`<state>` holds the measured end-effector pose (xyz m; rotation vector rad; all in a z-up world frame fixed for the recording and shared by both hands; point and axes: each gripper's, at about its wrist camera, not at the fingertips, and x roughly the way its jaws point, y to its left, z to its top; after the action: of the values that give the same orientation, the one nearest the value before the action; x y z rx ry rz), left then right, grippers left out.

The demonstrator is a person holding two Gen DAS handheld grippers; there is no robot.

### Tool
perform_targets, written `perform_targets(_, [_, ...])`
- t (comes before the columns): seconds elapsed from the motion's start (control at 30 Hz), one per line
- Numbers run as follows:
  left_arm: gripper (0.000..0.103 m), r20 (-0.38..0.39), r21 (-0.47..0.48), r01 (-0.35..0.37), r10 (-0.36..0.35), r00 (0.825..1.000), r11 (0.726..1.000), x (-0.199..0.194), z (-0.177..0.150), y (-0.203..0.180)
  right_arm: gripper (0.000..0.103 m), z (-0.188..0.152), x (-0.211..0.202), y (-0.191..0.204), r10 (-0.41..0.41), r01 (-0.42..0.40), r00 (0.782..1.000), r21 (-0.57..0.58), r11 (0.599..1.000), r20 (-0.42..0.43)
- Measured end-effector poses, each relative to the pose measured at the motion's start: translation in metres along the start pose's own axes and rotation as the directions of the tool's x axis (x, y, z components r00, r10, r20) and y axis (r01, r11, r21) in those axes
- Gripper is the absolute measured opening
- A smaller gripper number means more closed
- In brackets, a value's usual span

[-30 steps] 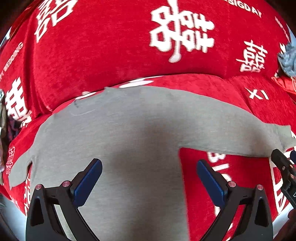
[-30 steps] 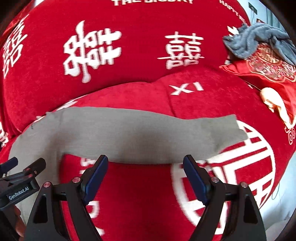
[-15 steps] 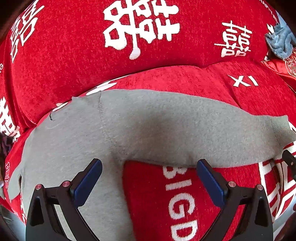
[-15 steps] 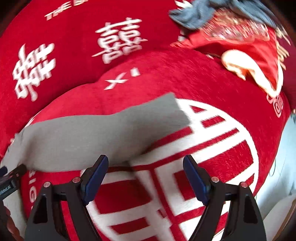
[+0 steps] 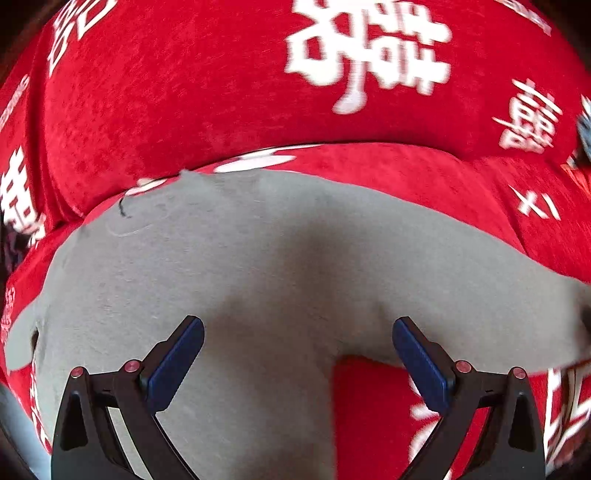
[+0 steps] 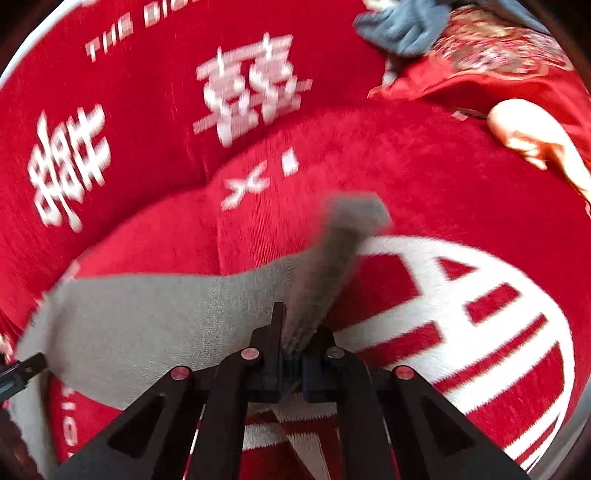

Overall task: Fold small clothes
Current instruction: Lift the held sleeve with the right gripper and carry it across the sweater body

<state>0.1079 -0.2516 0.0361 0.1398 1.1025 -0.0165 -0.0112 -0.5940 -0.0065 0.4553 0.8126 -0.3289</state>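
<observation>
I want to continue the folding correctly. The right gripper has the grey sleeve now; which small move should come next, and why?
Probably lift the right gripper, shut on the sleeve, and carry it over the grey shirt. The left gripper hovers open above the body.

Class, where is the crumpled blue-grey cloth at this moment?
In the right wrist view the blue-grey cloth lies at the top right, far from the grey garment, against the embroidered red cushion on the red cover.
</observation>
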Motion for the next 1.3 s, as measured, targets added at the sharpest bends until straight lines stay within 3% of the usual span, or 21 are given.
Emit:
perform_targets(0.17, [0.102,-0.058,-0.041,-0.014,0.011,0.998,0.999,0.026,0.002,0.011,0.007,-0.004,-0.042,0.000,0.051,-0.055,0.991,0.031,0.998,0.122])
perform_targets(0.33, [0.102,-0.063,0.002,0.014,-0.014,0.998,1.000,0.026,-0.001,0.009,0.007,0.000,-0.044,0.009,0.018,-0.019,0.993,0.014,1.000,0.120])
perform_targets(0.5, [0.102,-0.052,-0.030,0.033,-0.035,0.998,0.999,0.017,-0.002,0.030,0.007,0.005,-0.060,0.020,0.024,-0.025,0.988,0.006,1.000,0.151])
perform_targets(0.8, [0.102,-0.019,-0.046,0.055,-0.056,0.998,0.997,0.006,-0.031,0.087,0.007,0.018,-0.081,0.046,0.021,-0.021,0.983,-0.002,1.000,0.182])
perform_targets(1.03, [0.102,-0.029,-0.129,0.036,-0.040,0.999,0.991,0.007,-0.047,0.144,0.007,0.029,-0.086,0.065,-0.020,0.019,0.983,0.004,1.000,0.182])
perform_targets(1.3, [0.102,-0.027,-0.172,0.007,-0.012,1.000,0.985,0.010,-0.066,0.198,0.007,0.032,-0.111,0.123,0.002,0.012,0.975,-0.063,0.998,0.224])
